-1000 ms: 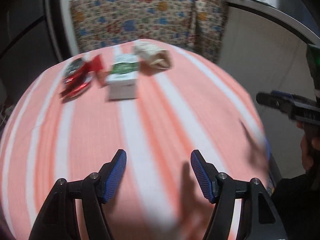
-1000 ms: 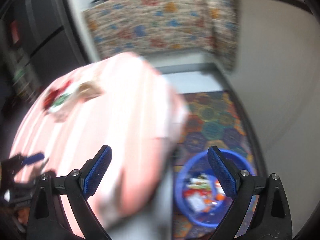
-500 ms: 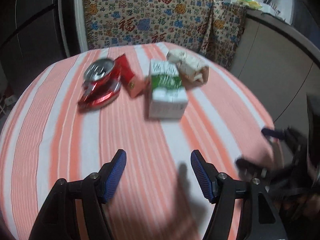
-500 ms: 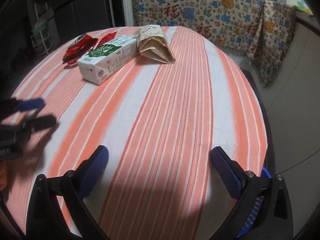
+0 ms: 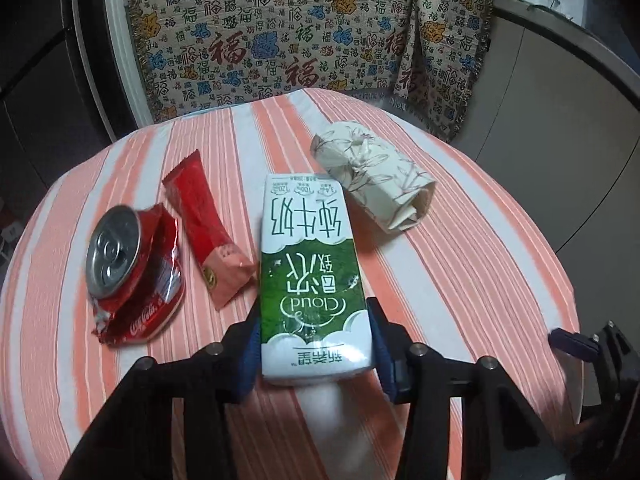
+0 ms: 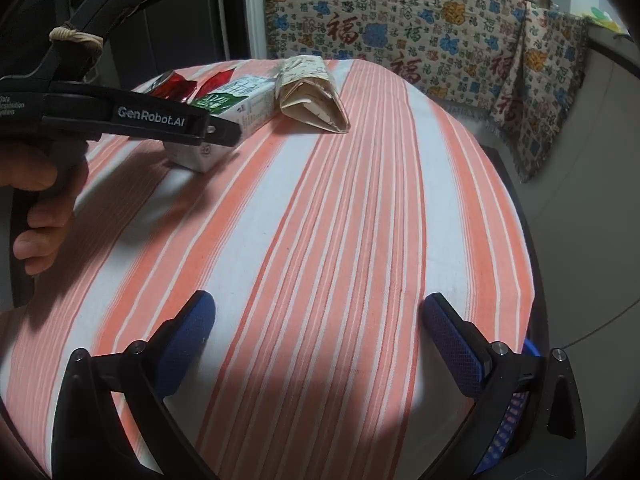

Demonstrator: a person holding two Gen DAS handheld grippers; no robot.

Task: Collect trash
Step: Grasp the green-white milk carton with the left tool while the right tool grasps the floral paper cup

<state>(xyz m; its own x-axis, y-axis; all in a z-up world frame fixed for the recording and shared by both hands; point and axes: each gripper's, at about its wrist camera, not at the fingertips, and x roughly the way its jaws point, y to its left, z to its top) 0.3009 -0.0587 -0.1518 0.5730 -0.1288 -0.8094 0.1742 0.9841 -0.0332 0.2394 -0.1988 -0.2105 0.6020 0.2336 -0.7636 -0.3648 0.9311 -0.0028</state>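
A green and white milk carton [image 5: 310, 280] lies on the striped table [image 5: 480, 264]. My left gripper [image 5: 314, 344] is around its near end, blue pads against both sides; the carton rests on the cloth. A crushed red cola can [image 5: 132, 272] and a red sachet [image 5: 208, 228] lie to its left, a folded floral paper wrapper [image 5: 372, 176] to its right. In the right wrist view the carton [image 6: 236, 108], the wrapper [image 6: 312, 96] and the left gripper's body [image 6: 120, 116] show at the far left. My right gripper [image 6: 318, 336] is open and empty over the table's near right part.
A patterned cloth [image 5: 304, 36] hangs behind the table. A blue basin's rim [image 6: 528, 352] shows on the floor past the table's right edge, behind my right finger. A grey cabinet [image 5: 560, 92] stands at the right.
My left gripper has moved forward to the carton and closed around its near end. My right gripper has stayed open over the table's right side.
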